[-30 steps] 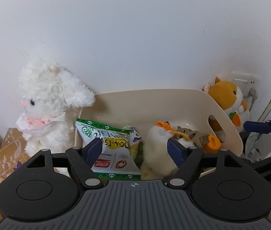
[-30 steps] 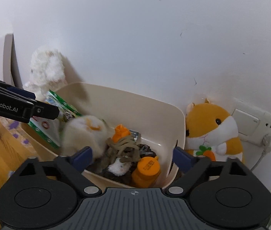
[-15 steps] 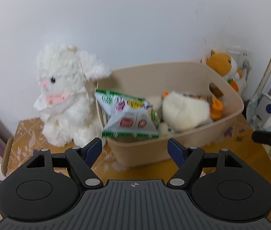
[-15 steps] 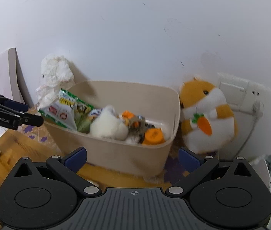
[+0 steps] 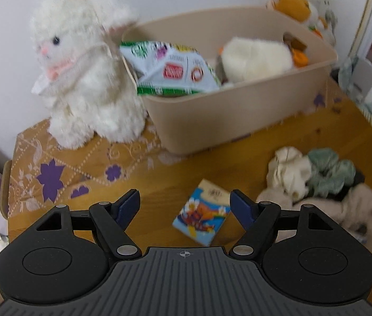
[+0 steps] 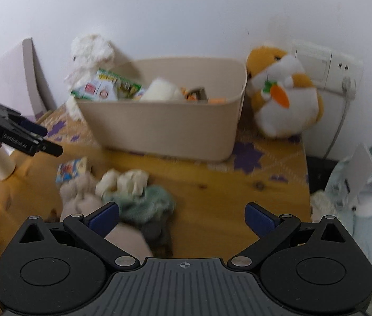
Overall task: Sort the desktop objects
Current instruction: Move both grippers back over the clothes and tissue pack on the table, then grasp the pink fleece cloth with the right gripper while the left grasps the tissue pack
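Both grippers are empty and hanging over the wooden desk: the left gripper has its jaws spread with nothing between them, and the right gripper has just finished opening its jaws to full stretch, nothing pinched there either. Trouble could come from that heap of scrunchies, the cream, green and beige ones all tangled together; a bite at one may well drag its neighbours along, or soft fabric may slip out of the pads. The small picture box lies flat on the wood just under the left jaws, so a grab could skid it, not lift it. It looks colourful, thin, cardboard-like, cartoon print facing up. The beige bin behind already brims with a snack packet and a white plush, so more could spill.
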{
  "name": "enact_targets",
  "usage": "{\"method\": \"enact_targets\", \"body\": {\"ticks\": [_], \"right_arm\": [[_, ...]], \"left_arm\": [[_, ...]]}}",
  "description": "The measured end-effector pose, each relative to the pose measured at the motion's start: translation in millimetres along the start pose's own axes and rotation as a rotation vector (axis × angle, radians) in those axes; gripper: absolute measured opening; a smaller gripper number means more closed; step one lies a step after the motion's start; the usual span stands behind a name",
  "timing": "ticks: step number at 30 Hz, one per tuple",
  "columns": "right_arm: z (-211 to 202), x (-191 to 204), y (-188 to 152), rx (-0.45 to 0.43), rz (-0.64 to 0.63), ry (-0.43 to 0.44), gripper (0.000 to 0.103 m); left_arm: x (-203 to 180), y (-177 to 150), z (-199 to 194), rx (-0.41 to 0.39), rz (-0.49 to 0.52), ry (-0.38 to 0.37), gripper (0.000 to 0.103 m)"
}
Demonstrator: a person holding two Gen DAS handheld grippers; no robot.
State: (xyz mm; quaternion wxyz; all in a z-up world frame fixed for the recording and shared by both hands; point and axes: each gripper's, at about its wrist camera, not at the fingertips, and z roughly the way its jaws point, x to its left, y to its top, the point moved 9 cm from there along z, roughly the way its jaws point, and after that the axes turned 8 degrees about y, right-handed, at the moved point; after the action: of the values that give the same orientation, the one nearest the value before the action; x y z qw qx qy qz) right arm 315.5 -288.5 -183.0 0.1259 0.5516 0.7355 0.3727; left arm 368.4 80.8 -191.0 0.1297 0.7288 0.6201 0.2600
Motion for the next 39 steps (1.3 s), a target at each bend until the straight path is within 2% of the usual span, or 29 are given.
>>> {"method": "enact_targets", "body": {"ticks": [4,15,18,21,30,34,39], "right_arm": [[-0.9,6.0,-20.5,0.043,0.006,0.037,0.103],[13.9,40.2,-58.7,0.175,-0.083,0.126,0.103],[20.7,46.7,-63.2,0.2,-0.111,0.137,0.103],[28.7,52.2,-66.5,0.22,-0.144,0.14,0.103],[44.6,59.1,-66.3,0.233,-0.193,0.151,0.103],[46.8,59.8,-65.7,0.236,-0.205,0.162,0.092],[49.7,62.8,-67.1,0.246,-0.221,0.177,0.077]], "left_arm": [[-0.5,-7.6,8.4,0.022,0.029,-0.005,0.077],[-12.6,-28.1,32.4,0.075,0.12,-0.019,0.077],[-18.4,-33.2,37.8,0.079,0.155,-0.023,0.077],[-22.1,-33.0,40.3,0.05,0.179,-0.018,0.077],[-25.2,-28.2,54.7,0.045,0.13,-0.039,0.077],[-27.0,-25.8,56.5,0.021,0.109,-0.051,0.075],[-29.5,-25.4,54.8,0.017,0.082,-0.088,0.063]]}}
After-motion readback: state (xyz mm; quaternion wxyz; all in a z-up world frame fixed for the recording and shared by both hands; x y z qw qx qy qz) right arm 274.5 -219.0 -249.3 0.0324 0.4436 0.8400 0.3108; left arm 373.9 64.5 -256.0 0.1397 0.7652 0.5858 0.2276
